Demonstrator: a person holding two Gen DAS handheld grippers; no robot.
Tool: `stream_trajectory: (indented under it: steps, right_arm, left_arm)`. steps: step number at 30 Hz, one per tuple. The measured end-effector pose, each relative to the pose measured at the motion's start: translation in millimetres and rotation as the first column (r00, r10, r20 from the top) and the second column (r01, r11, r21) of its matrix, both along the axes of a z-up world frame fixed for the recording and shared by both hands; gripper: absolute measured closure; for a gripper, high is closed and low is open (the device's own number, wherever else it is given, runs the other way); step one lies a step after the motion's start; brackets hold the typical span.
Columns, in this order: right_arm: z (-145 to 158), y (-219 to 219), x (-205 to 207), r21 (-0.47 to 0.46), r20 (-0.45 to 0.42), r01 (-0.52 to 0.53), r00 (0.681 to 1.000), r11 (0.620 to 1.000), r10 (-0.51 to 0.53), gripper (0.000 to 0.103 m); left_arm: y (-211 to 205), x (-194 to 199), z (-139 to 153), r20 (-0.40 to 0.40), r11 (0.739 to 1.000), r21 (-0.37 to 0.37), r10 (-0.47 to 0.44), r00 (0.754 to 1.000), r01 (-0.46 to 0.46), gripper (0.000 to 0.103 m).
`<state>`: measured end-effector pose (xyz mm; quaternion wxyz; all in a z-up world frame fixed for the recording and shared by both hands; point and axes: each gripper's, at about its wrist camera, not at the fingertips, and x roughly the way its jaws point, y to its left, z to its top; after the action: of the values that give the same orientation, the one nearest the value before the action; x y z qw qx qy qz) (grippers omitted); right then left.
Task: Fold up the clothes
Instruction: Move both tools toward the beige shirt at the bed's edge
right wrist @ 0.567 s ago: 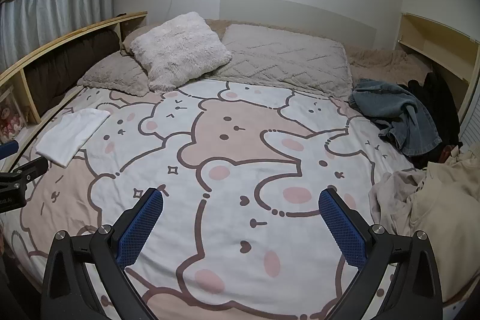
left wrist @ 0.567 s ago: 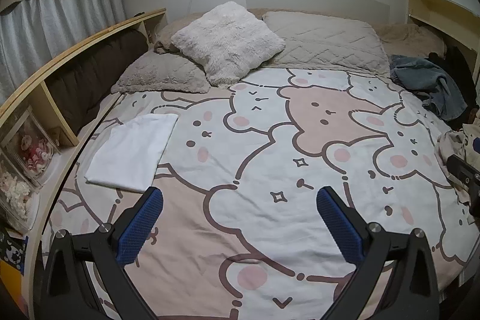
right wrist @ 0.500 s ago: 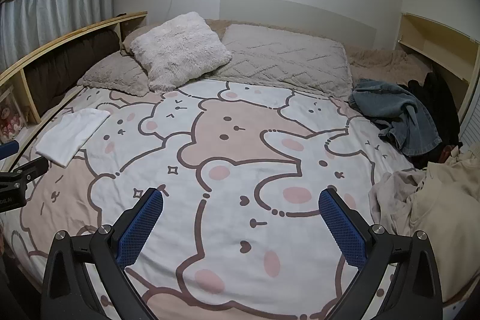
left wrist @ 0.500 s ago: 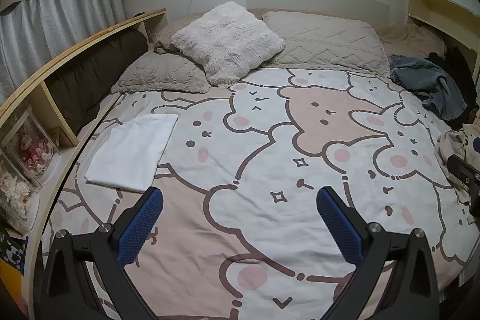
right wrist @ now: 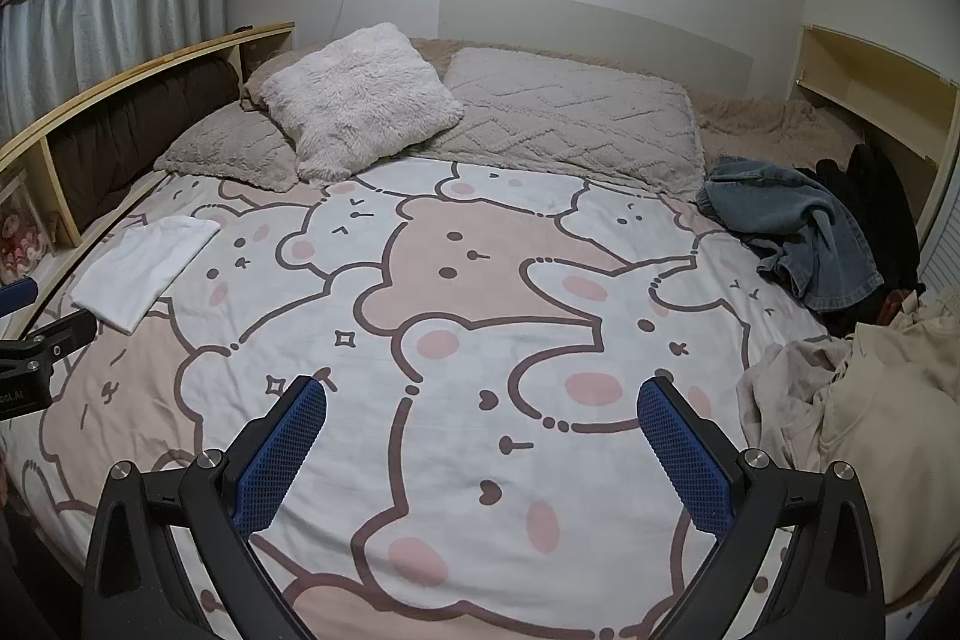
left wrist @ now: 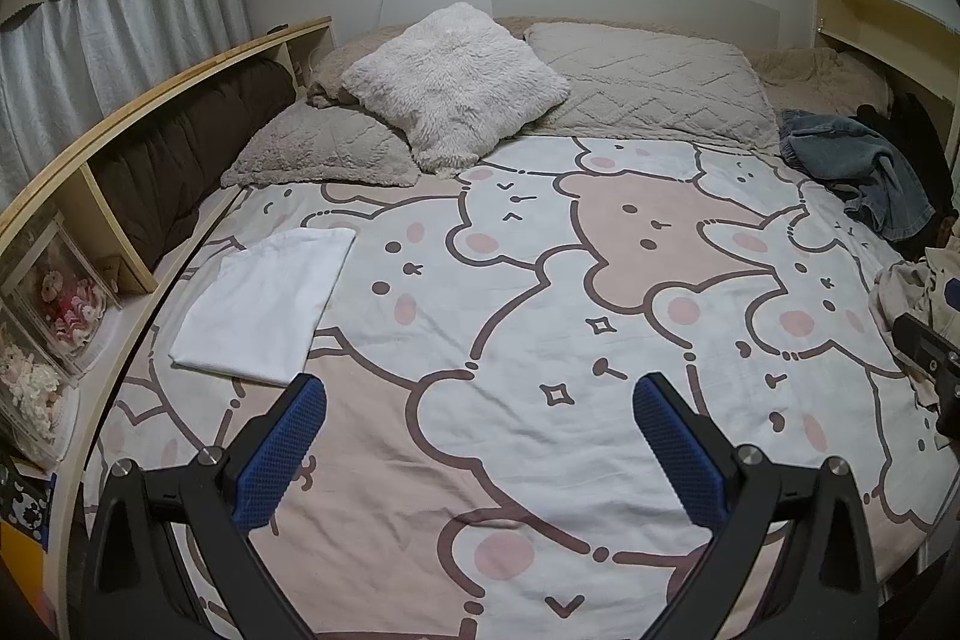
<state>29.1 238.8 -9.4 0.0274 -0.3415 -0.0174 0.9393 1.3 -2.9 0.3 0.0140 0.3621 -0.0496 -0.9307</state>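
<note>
**Both grippers empty above the bed, between garments**

We hold the left gripper point(left wrist: 480, 430) and right gripper point(right wrist: 480, 430) spread wide, grasping nothing; a folded white garment point(left wrist: 264, 304) lies set aside at the bed's left edge; the unfolded beige clothes point(right wrist: 870, 400) and denim garment point(right wrist: 798, 232) wait at our right, keeping the bedspread point(right wrist: 480, 292) free for folding.

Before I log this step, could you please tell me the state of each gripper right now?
Left gripper: open, holding nothing, above the bedspread.
Right gripper: open, holding nothing, above the bedspread.
</note>
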Motion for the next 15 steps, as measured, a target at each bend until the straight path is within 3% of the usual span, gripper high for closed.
stream_trajectory:
  steps: [15]
  right_arm:
    - [-4.2, -0.5, -2.0, 0.003, 0.012, 0.008, 1.000, 1.000, -0.008, 0.000]
  left_arm:
    - [-1.8, -3.1, -4.5, 0.008, 1.000, 0.010, -0.006, 1.000, 0.006, 0.000]
